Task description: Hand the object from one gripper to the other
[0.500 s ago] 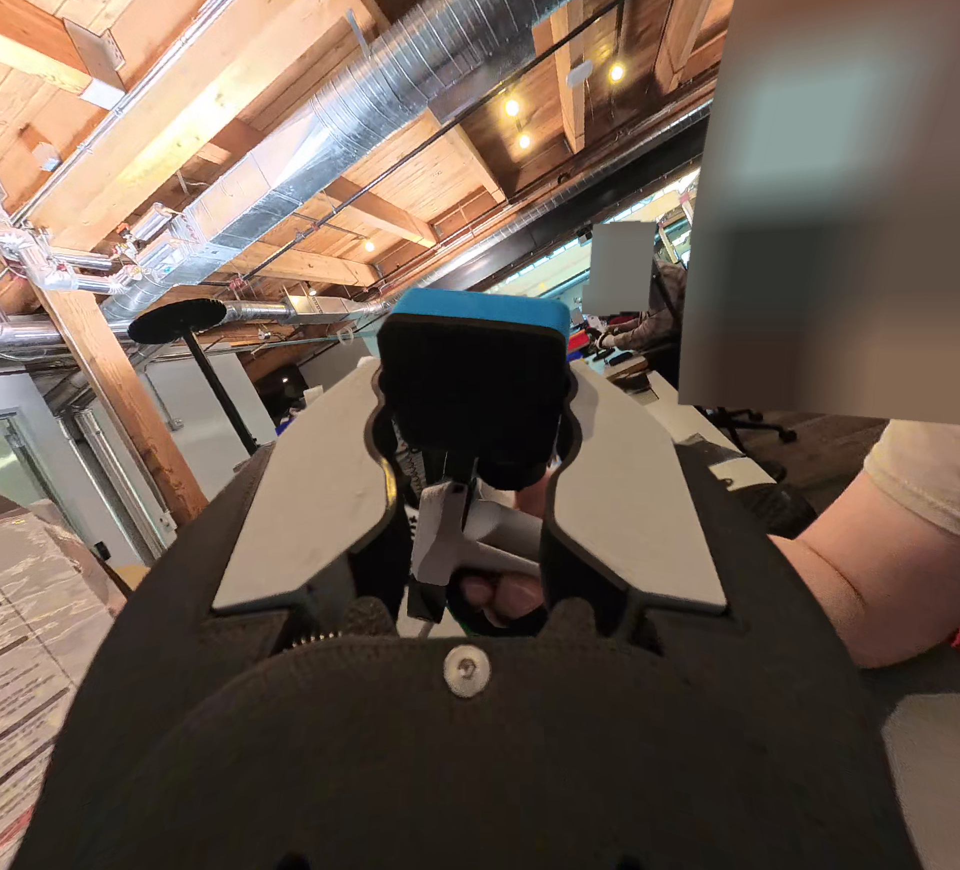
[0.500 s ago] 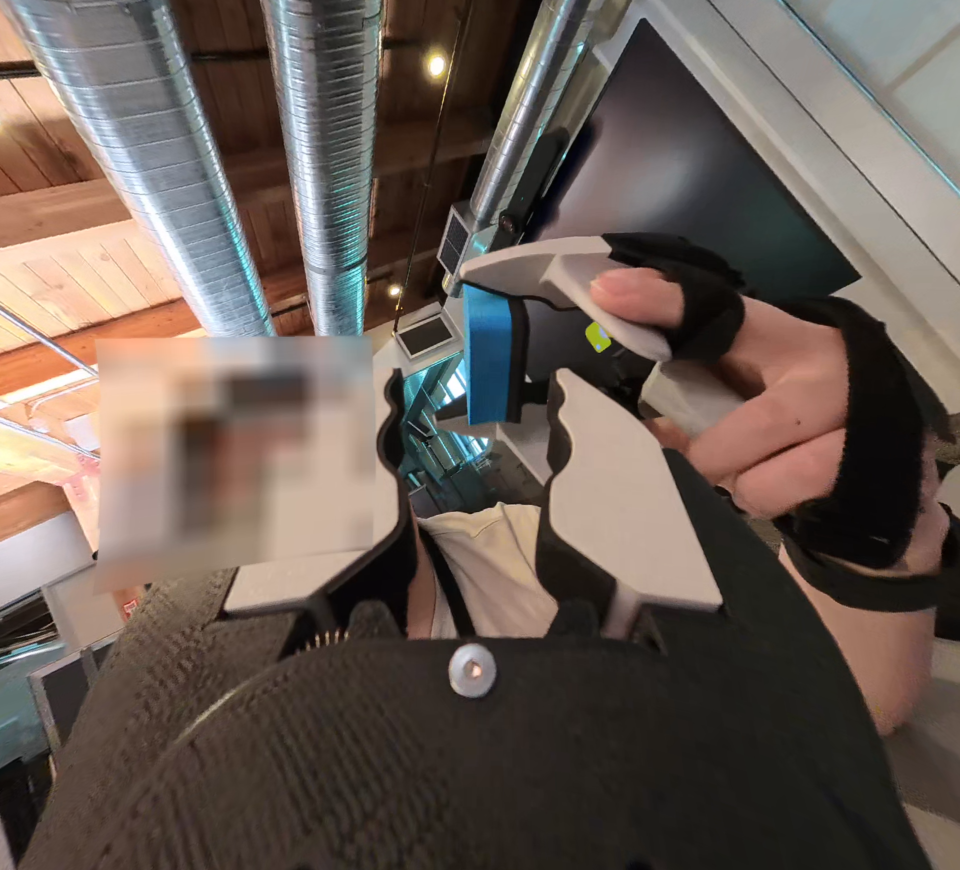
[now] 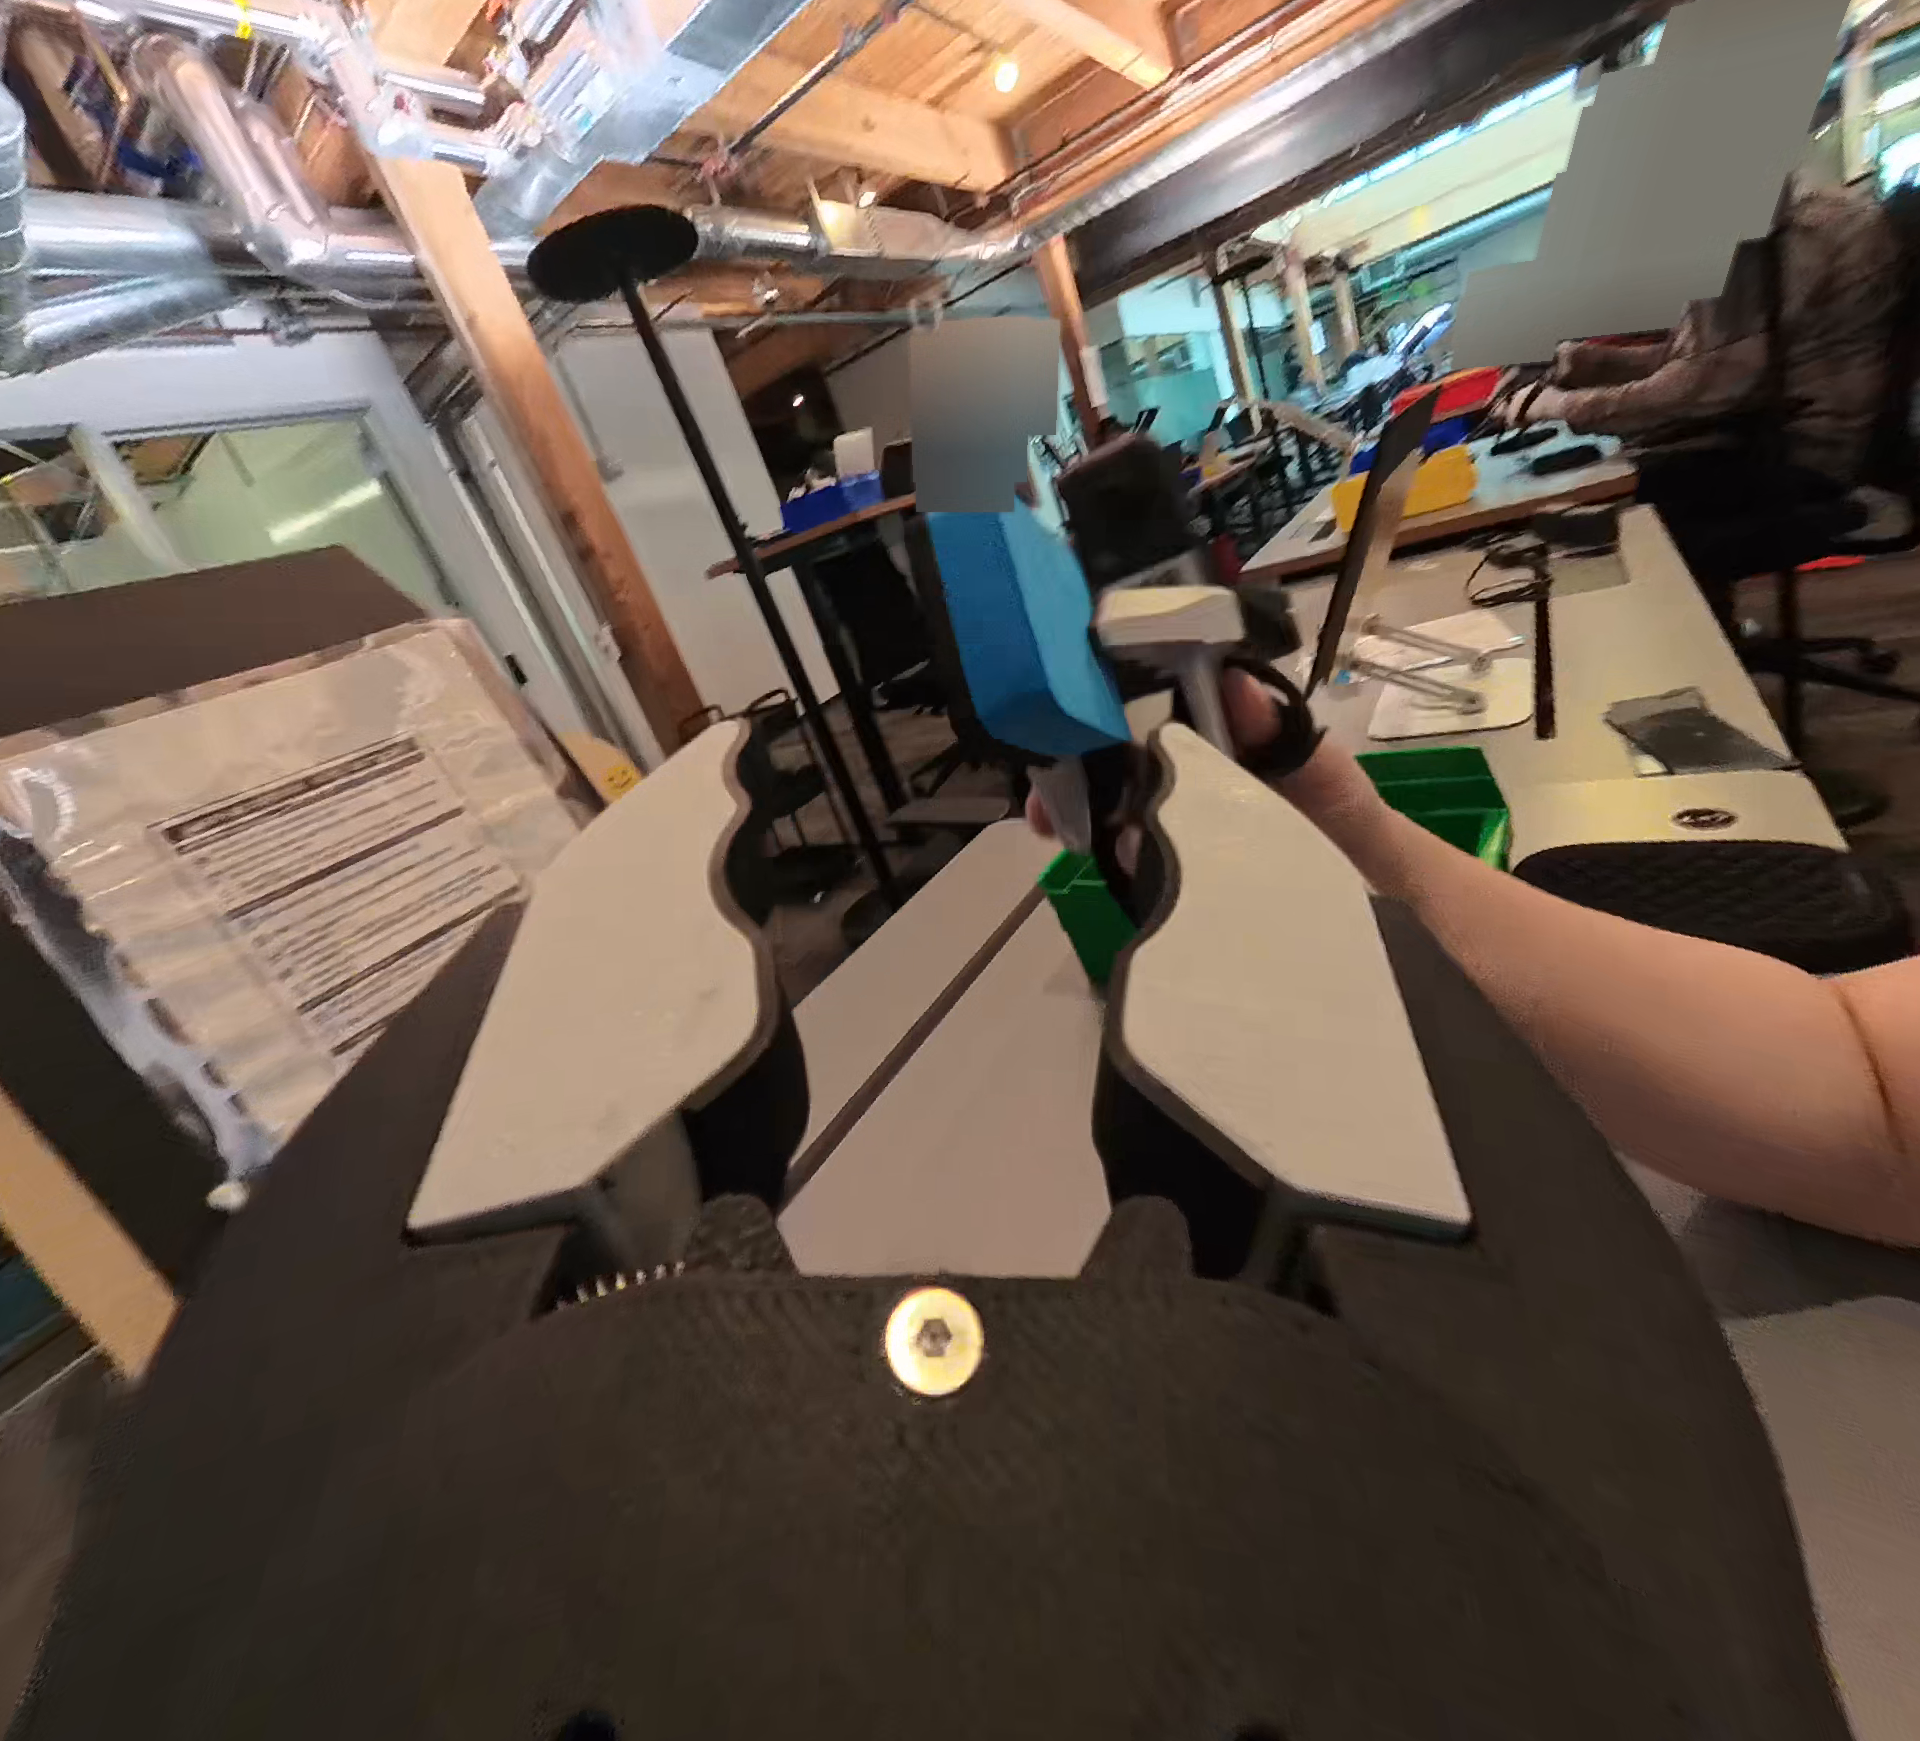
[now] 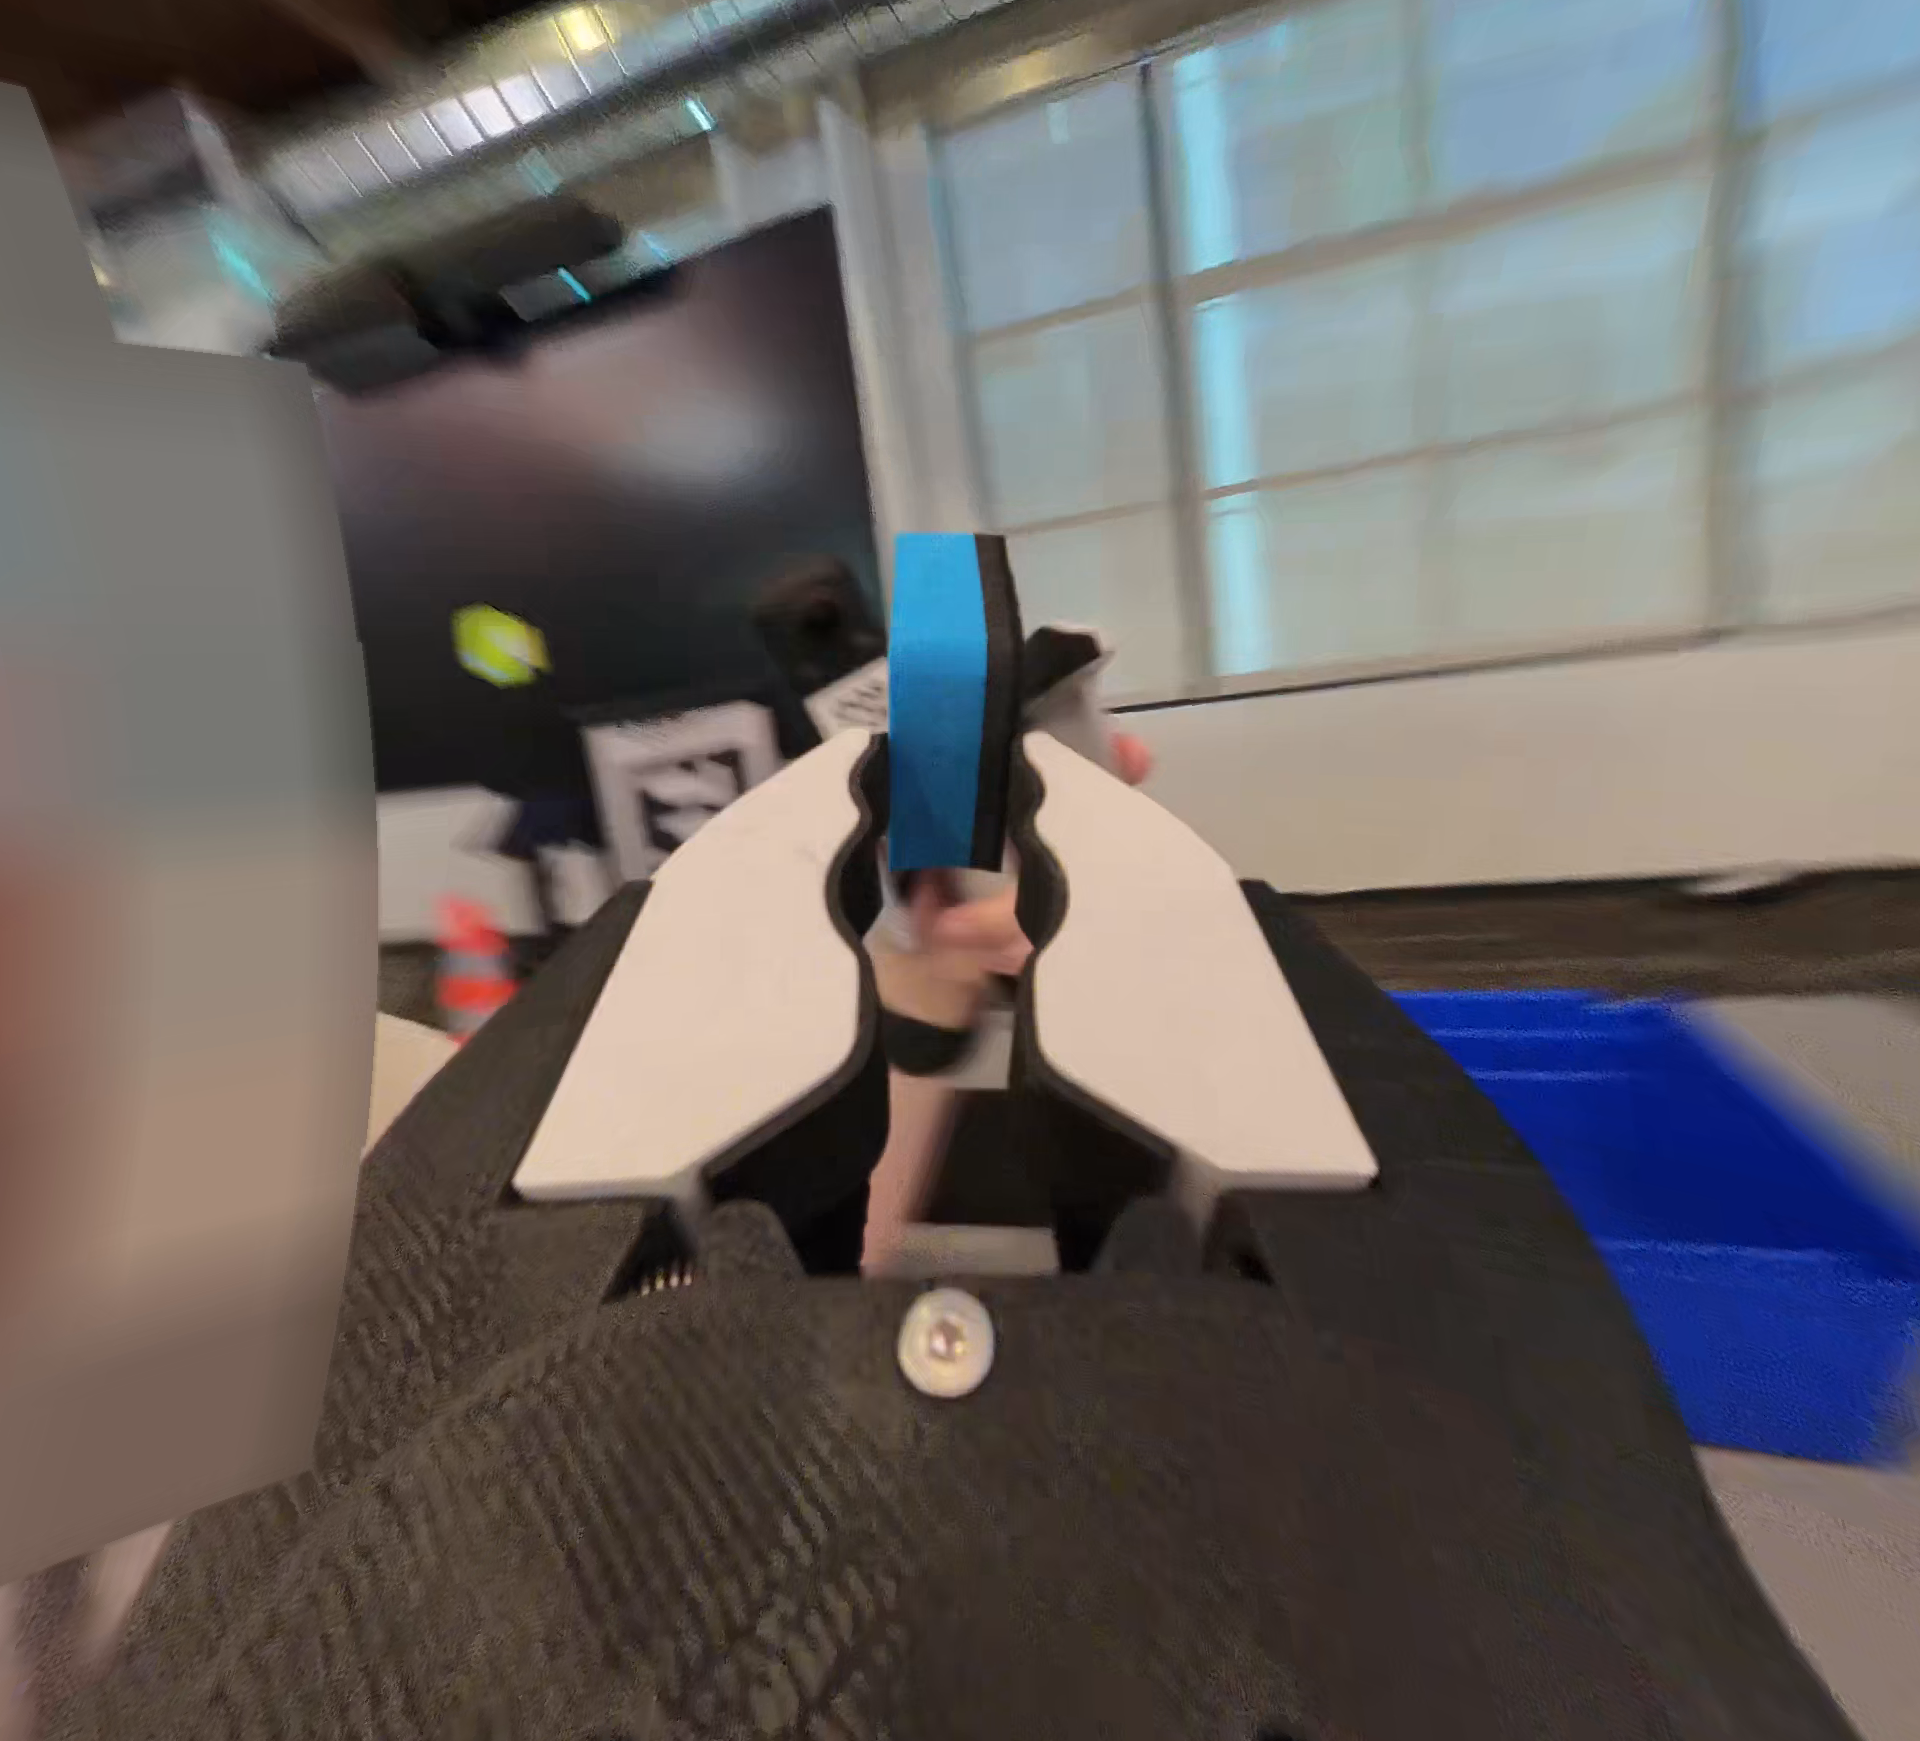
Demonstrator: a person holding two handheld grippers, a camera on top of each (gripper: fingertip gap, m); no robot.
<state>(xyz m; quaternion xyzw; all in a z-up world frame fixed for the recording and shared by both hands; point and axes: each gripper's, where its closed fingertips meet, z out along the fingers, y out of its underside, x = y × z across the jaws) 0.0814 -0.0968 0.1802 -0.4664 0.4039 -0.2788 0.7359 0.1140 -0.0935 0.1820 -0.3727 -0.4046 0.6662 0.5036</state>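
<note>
In the left wrist view, we see the left hand-held gripper (image 3: 951, 792) with its two pale fingers spread wide and nothing between them. Beyond its right fingertip, in the air above the bench (image 3: 1621, 652), hangs the object (image 3: 1023, 642): a thick block with a bright blue foam layer facing us, slanted so that its top leans left. Its lower end sits in the right hand-held gripper (image 3: 1101, 798), seen from the far side and carried by a hand (image 3: 1262, 725) in a black fingerless glove. A green bin (image 3: 1439, 792) stands at the near edge of the bench, below that hand, and part of it shows again between the left fingers.

In the right wrist view, much blurred by motion, we see the right hand-held gripper (image 4: 943, 808) pinching the object (image 4: 935, 704) at its lower end between the fingertips. Here the block stands upright and edge-on: a broad blue layer on the left, a thin black layer on the right, square-cornered at the top. Behind the gap between the fingers shows the gloved hand (image 4: 961, 953) holding the left device. A blue bin (image 4: 1683, 1203) lies low on the right.
</note>
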